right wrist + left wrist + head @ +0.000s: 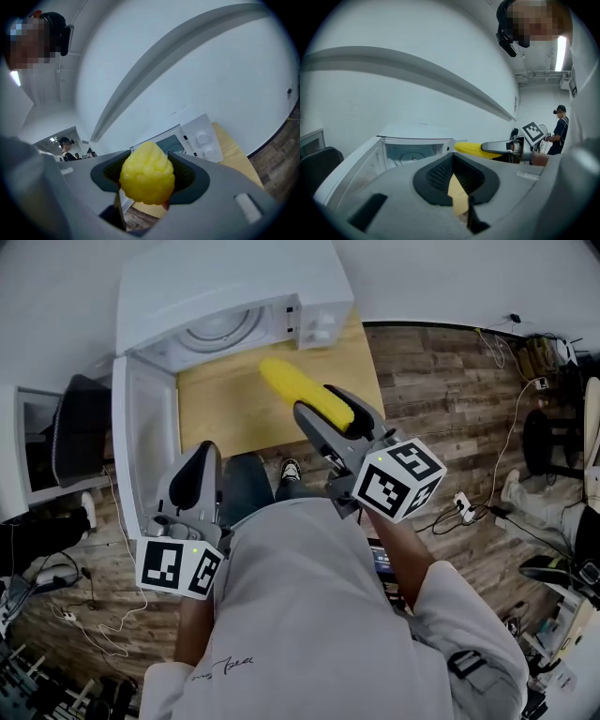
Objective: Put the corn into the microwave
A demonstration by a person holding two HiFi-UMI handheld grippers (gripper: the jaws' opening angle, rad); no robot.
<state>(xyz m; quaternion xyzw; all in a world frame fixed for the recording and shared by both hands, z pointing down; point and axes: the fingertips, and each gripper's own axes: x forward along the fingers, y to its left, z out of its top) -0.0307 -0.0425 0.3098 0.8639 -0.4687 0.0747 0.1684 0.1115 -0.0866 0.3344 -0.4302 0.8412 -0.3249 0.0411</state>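
A yellow corn cob (302,392) is clamped lengthwise in my right gripper (330,411), its tip pointing at the white microwave (234,287). The cob hangs over the wooden table (225,404), in front of the open cavity with its glass turntable (220,331). The microwave door (145,442) is swung open to the left. My left gripper (197,474) is lower, beside that door, shut with nothing in it. In the right gripper view the corn (146,173) fills the jaws, with the microwave (187,140) behind. The left gripper view shows the corn (468,148) right of the cavity (415,152).
The microwave's knobs (319,331) are on its right side. A dark chair (80,427) stands left of the door. Cables and a power strip (464,507) lie on the wooden floor at the right. A person (558,129) stands far off in the room.
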